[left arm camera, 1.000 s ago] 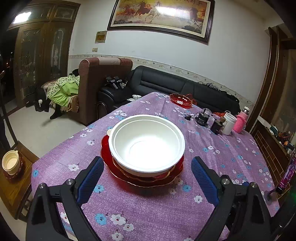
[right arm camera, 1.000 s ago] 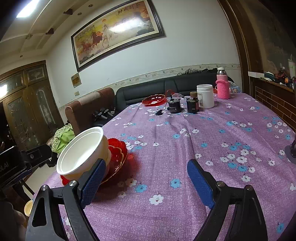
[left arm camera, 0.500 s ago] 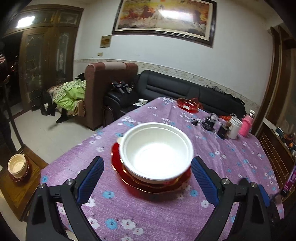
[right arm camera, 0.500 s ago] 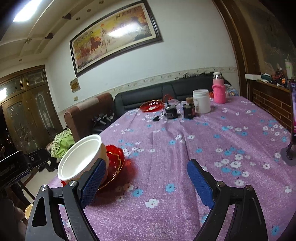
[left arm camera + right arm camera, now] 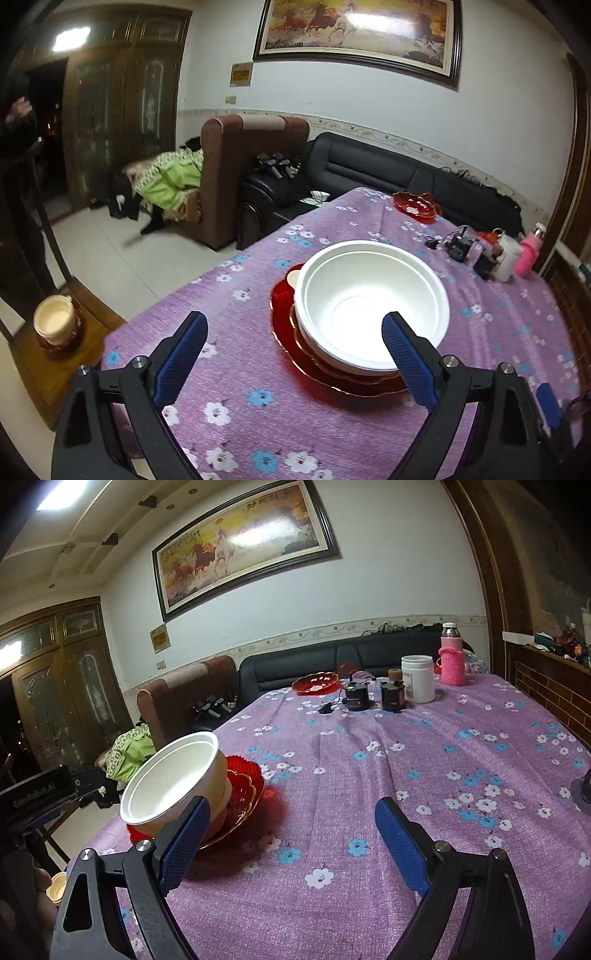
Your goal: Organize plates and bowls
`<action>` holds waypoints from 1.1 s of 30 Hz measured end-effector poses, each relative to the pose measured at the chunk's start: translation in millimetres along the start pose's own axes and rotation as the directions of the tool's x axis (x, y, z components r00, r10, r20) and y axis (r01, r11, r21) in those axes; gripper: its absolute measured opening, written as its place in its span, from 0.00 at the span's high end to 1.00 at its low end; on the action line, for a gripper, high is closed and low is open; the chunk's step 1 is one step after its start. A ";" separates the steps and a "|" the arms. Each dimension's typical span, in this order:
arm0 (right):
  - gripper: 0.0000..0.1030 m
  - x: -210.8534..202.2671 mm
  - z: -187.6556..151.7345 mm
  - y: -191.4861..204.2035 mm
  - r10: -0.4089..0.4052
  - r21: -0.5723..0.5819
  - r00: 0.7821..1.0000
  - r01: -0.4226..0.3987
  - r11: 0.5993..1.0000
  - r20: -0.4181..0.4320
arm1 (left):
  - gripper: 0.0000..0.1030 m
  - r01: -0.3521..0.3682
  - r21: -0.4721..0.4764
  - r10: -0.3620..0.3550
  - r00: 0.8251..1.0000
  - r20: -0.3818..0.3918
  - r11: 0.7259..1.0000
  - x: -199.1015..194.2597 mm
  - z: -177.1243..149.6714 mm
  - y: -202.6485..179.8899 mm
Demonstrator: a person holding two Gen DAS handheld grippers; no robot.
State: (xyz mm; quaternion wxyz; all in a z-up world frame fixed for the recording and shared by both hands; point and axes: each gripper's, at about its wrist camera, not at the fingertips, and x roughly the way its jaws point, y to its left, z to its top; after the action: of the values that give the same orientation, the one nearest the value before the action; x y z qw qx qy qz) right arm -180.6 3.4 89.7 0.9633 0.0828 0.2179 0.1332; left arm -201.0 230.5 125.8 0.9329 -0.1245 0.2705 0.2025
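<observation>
The stacked white plastic bowls [image 5: 371, 304] sit nested on the scalloped red plates [image 5: 284, 314] at the purple flowered tablecloth's [image 5: 258, 406] near edge, at twelve o'clock, probably gathered for tidiness; left gripper [image 5: 293, 360] and right gripper [image 5: 290, 840] gape apart, empty

Both the left gripper [image 5: 291, 354] and right gripper [image 5: 288, 840] have black frames, silver screws, and ribbed blue-padded jaws.
</observation>
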 end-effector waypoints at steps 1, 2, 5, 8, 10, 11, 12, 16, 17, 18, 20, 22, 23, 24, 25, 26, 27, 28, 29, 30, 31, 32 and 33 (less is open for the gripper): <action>0.09 1.1 -0.7 -0.5 0.003 0.004 1.000 -0.003 1.000 -0.004 | 0.08 -0.013 0.011 0.013 1.000 0.001 1.000 0.4 0.2 -1.3; 0.09 2.3 -1.0 -0.7 0.003 0.004 1.000 -0.003 1.000 -0.009 | 0.08 -0.026 0.022 0.026 1.000 0.002 0.999 0.8 0.5 -2.9; 0.09 3.5 -1.2 1.0 0.020 -0.002 1.000 -0.020 1.000 -0.022 | 0.08 -0.061 0.045 0.059 0.998 0.026 0.997 -3.8 1.5 -6.4; 0.09 -2.1 -2.1 10.5 0.047 -0.042 0.999 -0.048 0.998 -0.014 | 0.08 -0.062 0.063 0.059 0.997 0.051 0.996 -10.8 0.3 -11.4; 0.09 -2.2 -3.3 17.4 0.061 -0.067 0.998 -0.062 0.996 -0.024 | 0.08 -0.054 0.076 0.049 0.997 0.059 0.996 -14.8 -1.3 -15.2; 0.09 -0.6 -4.1 20.7 0.064 -0.078 0.997 -0.067 0.995 -0.036 | 0.07 -0.058 0.083 0.053 0.996 0.066 0.995 -16.5 -1.9 -16.9; 0.09 1.2 -4.8 23.5 0.065 -0.087 0.997 -0.069 0.994 -0.047 | 0.04 -0.066 0.090 0.060 0.996 0.073 0.994 -18.4 -1.7 -18.3; 0.09 10.7 -6.7 31.6 0.052 -0.127 0.994 -0.063 0.990 -0.091 | 0.02 -0.054 0.070 0.047 0.995 0.092 0.996 -24.9 0.1 -15.0; 0.09 12.1 -7.0 33.0 0.053 -0.135 0.993 -0.066 0.989 -0.101 | 0.01 -0.046 0.065 0.040 0.995 0.091 0.997 -25.7 0.6 -14.1; 0.09 13.4 -7.4 34.5 0.053 -0.142 0.992 -0.069 0.987 -0.111 | 0.00 -0.040 0.060 0.034 0.995 0.089 0.997 -26.6 1.0 -13.3; 0.09 14.7 -7.6 36.8 0.055 -0.150 0.991 -0.073 0.986 -0.124 | 0.00 -0.040 0.060 0.035 0.995 0.090 0.997 -27.2 1.4 -12.6; 0.09 15.0 -7.1 38.6 0.061 -0.150 0.989 -0.081 0.985 -0.134 | 0.00 -0.037 0.062 0.032 0.996 0.086 0.997 -27.1 1.1 -12.2; 0.09 14.9 -6.8 39.4 0.062 -0.151 0.989 -0.082 0.985 -0.136 | 0.00 -0.034 0.063 0.029 0.996 0.083 0.997 -27.7 1.3 -12.2; 0.09 14.9 -6.3 40.6 0.062 -0.154 0.989 -0.084 0.985 -0.137 | 0.00 -0.032 0.064 0.027 0.996 0.080 0.997 -28.3 1.9 -12.1; 0.09 15.0 -5.9 41.6 0.063 -0.157 0.988 -0.084 0.984 -0.138 | 0.00 -0.030 0.066 0.025 0.997 0.077 0.997 -28.3 2.4 -11.7; 0.09 15.1 -5.6 42.7 0.063 -0.159 0.989 -0.085 0.984 -0.137 | 0.00 -0.027 0.068 0.022 0.997 0.073 0.997 -27.6 2.9 -12.1; 0.09 14.9 -5.3 43.8 0.063 -0.162 0.988 -0.085 0.983 -0.138 | 0.00 -0.022 0.070 0.018 0.998 0.066 0.997 -26.9 3.3 -11.8; 0.09 15.1 -5.2 44.8 0.065 -0.163 0.988 -0.088 0.983 -0.139 | 0.00 -0.020 0.070 0.016 0.998 0.061 0.997 -25.6 3.7 -12.3; 0.09 15.0 -5.2 45.5 0.066 -0.164 0.988 -0.089 0.982 -0.140 | 0.00 -0.018 0.070 0.014 0.998 0.057 0.997 -24.7 4.4 -12.1; 0.09 15.0 -5.5 46.2 0.067 -0.165 0.988 -0.090 0.982 -0.141 | 0.00 -0.015 0.071 0.012 0.999 0.052 0.997 -23.6 5.0 -12.7; 0.09 14.8 -5.4 47.2 0.067 -0.167 0.988 -0.091 0.982 -0.141 | 0.00 -0.015 0.072 0.011 0.999 0.050 0.997 -22.9 5.1 -12.8; 0.09 15.0 -5.7 47.9 0.067 -0.169 0.988 -0.091 0.981 -0.142 | 0.00 -0.014 0.072 0.010 0.999 0.047 0.997 -22.1 4.7 -13.8; 0.09 15.1 -5.9 48.3 0.066 -0.170 0.988 -0.090 0.981 -0.143 | 0.00 -0.011 0.072 0.008 0.999 0.044 0.997 -21.4 4.6 -14.0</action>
State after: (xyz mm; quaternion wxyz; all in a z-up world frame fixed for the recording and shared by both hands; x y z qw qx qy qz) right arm -180.6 54.3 88.9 0.9437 -0.0035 0.2671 0.1952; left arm -209.1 213.0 143.2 0.9415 -0.0851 0.2580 0.1995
